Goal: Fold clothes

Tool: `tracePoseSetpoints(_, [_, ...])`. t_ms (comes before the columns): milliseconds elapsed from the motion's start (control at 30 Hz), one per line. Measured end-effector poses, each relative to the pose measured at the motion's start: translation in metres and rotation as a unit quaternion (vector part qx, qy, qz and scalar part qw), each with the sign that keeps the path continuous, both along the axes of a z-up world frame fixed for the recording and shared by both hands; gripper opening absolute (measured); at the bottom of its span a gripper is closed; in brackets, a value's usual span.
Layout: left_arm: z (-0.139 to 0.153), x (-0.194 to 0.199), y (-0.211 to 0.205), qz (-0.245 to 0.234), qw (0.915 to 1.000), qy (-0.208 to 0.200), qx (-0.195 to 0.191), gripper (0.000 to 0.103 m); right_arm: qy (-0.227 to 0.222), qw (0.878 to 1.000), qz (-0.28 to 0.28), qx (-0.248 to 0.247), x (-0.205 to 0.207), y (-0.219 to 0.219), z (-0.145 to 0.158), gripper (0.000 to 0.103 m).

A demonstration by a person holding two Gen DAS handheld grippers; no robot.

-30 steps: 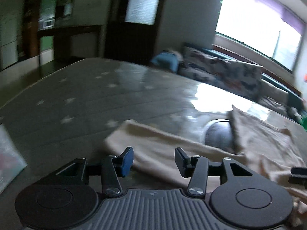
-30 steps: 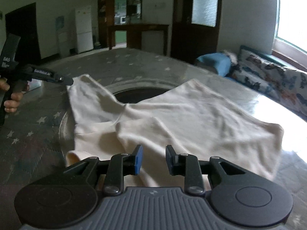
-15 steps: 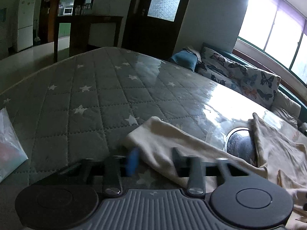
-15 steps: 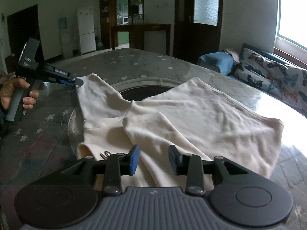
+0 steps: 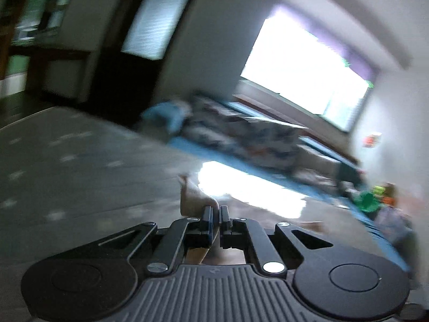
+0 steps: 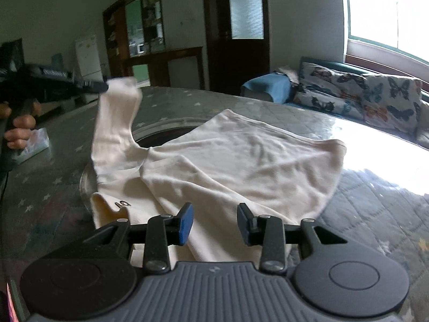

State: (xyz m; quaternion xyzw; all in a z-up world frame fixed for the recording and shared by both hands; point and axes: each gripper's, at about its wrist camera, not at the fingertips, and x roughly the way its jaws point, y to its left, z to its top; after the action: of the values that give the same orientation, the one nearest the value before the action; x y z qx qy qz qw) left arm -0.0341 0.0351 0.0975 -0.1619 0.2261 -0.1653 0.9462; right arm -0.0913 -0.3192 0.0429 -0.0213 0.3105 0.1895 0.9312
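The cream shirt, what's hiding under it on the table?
Under the cream shirt you can see part of a dark round hole with a shiny rim, set in the starry table cover. The shirt covers the rest of the hole, so that part stays hidden.

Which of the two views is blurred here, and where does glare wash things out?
Left wrist view: heavy motion blur over the room; only the left gripper, shut on cream cloth, is sharp; the window is blown out. Right wrist view: sharp; window glare whitens the table at right; fisheye bends edges.
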Motion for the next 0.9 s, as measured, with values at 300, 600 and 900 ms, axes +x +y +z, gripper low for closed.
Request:
tracePoseSetpoints(300, [0.004,-0.012,-0.112,-0.185,0.9822,-0.01,-0.03,0.005,0.007,0.999,-0.031,0.009,-0.016,-0.017,-0.004,0.037])
tracePoseSetpoints(600, [-0.028,-0.013,-0.13,-0.242,0.9688,0.053,-0.002,0.035,0.008,0.998,-0.056,0.007,-0.024,-0.032,-0.003,0.043])
tracePoseSetpoints(900, [-0.045,0.01,-0.084,-0.172,0.9775,0.044,0.113,0.033,-0.028,0.997,-0.065,0.01,-0.029,-0.034,0.016,0.043])
